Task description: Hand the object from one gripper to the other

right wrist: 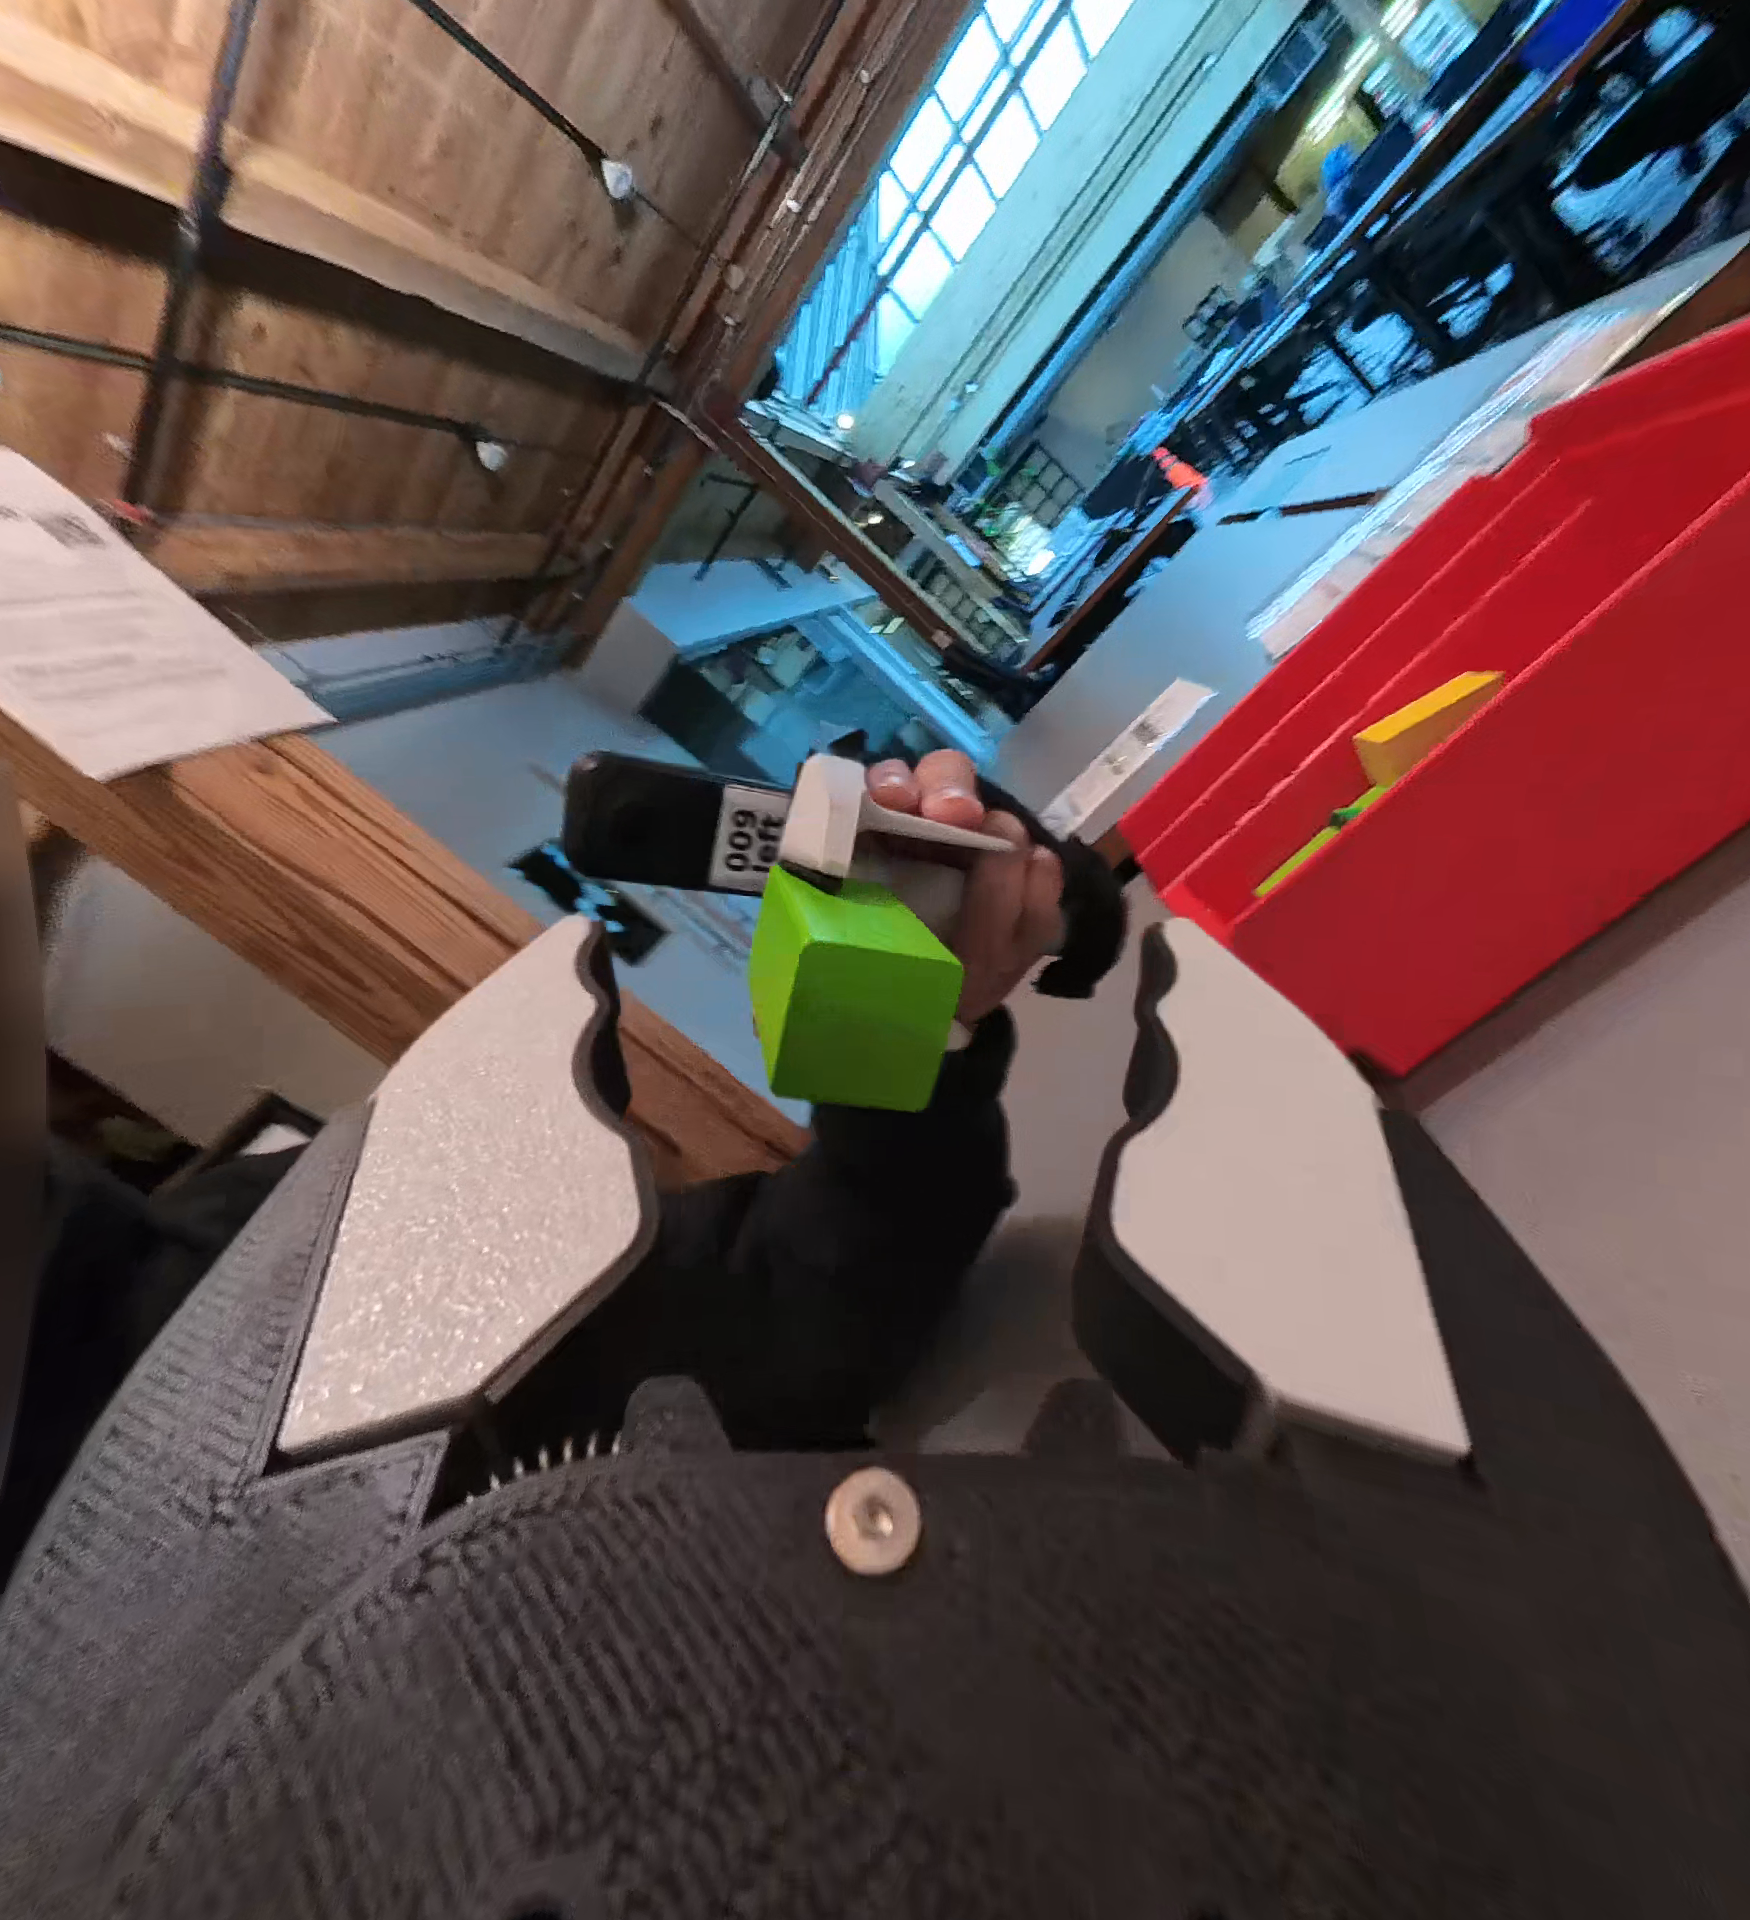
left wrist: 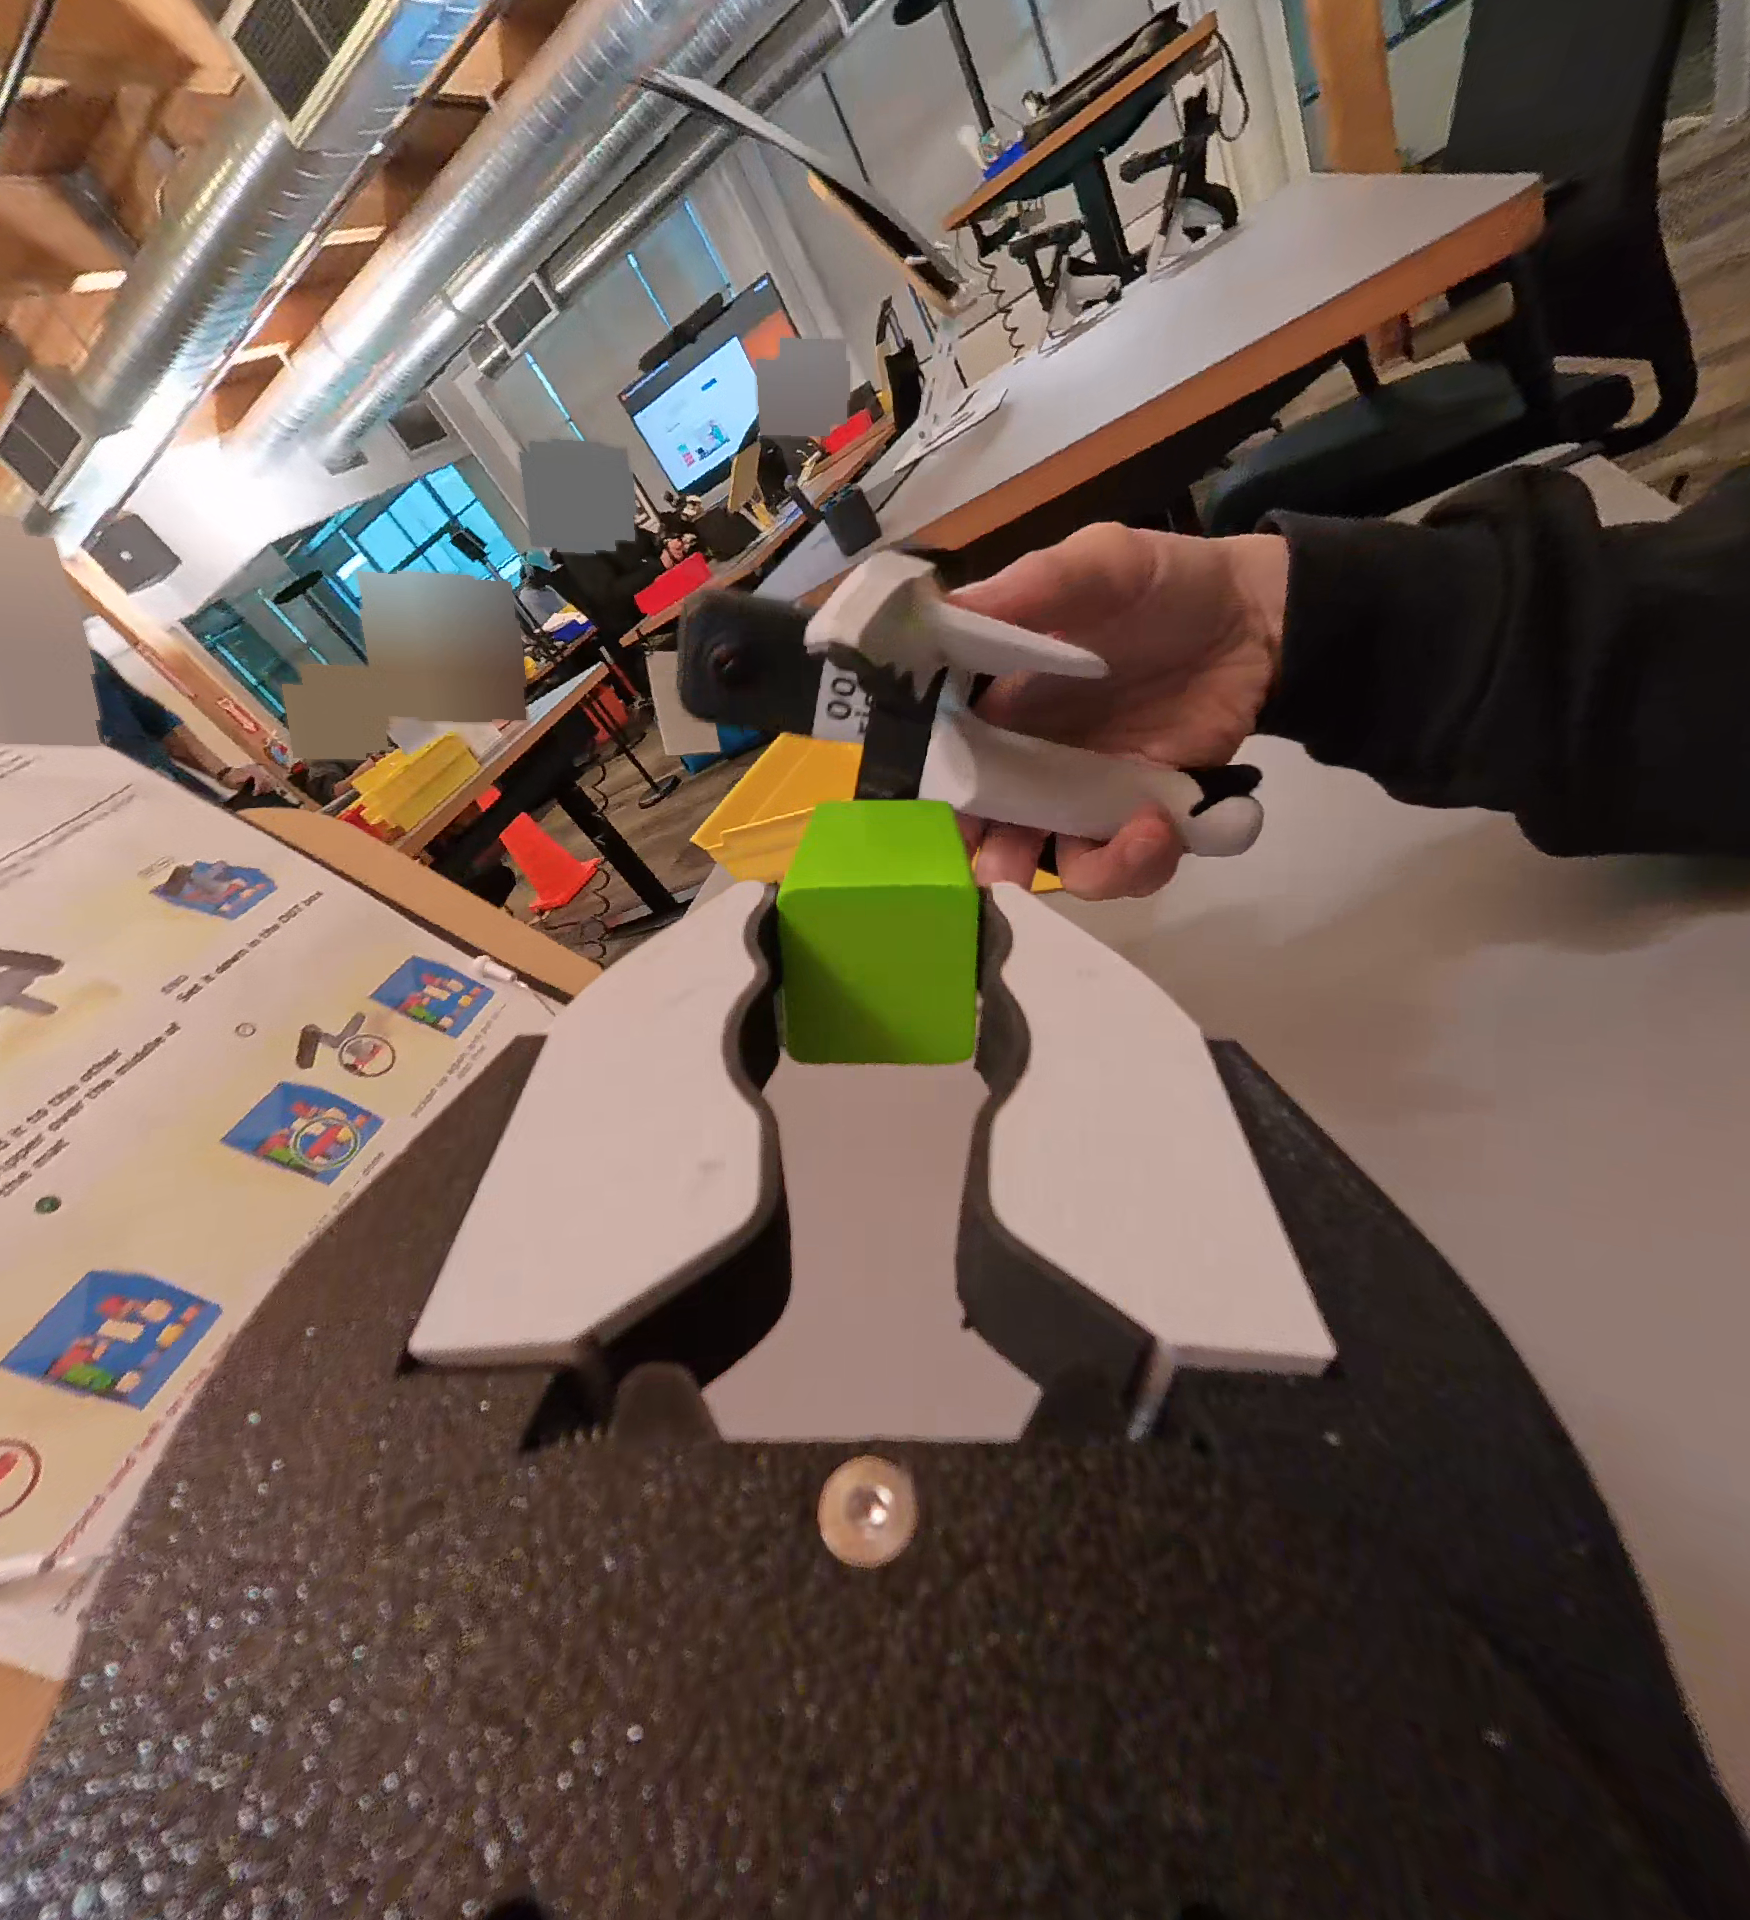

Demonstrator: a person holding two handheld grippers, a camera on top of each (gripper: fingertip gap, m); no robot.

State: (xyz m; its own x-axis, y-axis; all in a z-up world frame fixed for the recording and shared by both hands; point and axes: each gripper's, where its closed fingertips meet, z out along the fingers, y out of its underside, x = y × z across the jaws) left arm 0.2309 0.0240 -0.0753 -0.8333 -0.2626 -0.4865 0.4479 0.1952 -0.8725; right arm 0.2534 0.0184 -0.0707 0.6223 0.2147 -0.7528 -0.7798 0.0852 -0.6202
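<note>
In the left wrist view my left gripper (left wrist: 879, 935) is shut on a bright green cube (left wrist: 879, 966), with both pads pressed against its sides, and holds it in the air. The right gripper's body (left wrist: 954, 748), held by a hand, is just behind the cube. In the right wrist view my right gripper (right wrist: 871, 966) is open wide. The green cube (right wrist: 855, 1003) stands between its fingertips (right wrist: 596, 987), with a clear gap on each side. The left gripper's body (right wrist: 819, 831) and the hand that holds it are behind the cube.
A red bin (right wrist: 1577, 831) with a yellow block (right wrist: 1422, 722) and a green piece stands to the right. A yellow bin (left wrist: 767, 800) lies beyond the cube. An instruction sheet (left wrist: 123, 1091) lies on the left. A wooden beam (right wrist: 279, 862) runs at the left. The grey table (left wrist: 1473, 1143) is below. Less than 4 cm separates the two grippers' tips.
</note>
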